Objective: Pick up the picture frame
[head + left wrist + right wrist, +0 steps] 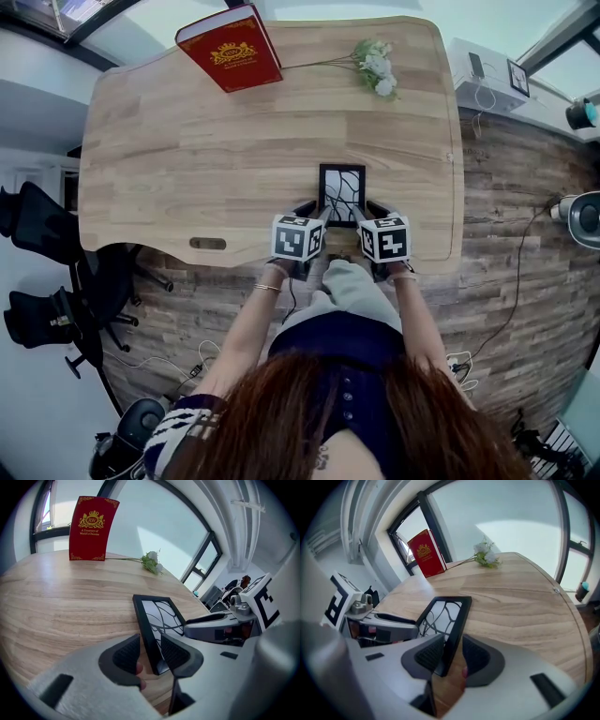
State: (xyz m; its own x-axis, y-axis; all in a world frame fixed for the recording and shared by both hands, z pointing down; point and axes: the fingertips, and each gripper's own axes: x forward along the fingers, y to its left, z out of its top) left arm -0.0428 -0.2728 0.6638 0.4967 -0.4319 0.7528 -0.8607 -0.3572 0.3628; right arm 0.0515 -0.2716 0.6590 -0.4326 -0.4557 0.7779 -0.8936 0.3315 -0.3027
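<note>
The picture frame [342, 192] is black, holds a white picture with black lines, and lies near the front edge of the wooden table [187, 159]. My left gripper [314, 214] straddles its left border [149, 639], with one jaw outside the frame and the other over the picture. A narrow gap shows on the outer side. My right gripper [368, 214] straddles the right border [452, 634] the same way, again with a slim outer gap. Both grippers [151, 656] [452, 657] stand open around the frame's near corners.
A red book [230, 47] stands at the table's back left, with a sprig of white flowers [377, 66] to its right. Black office chairs [56, 281] are on the floor at the left. A white unit [487, 80] sits beyond the table's right end.
</note>
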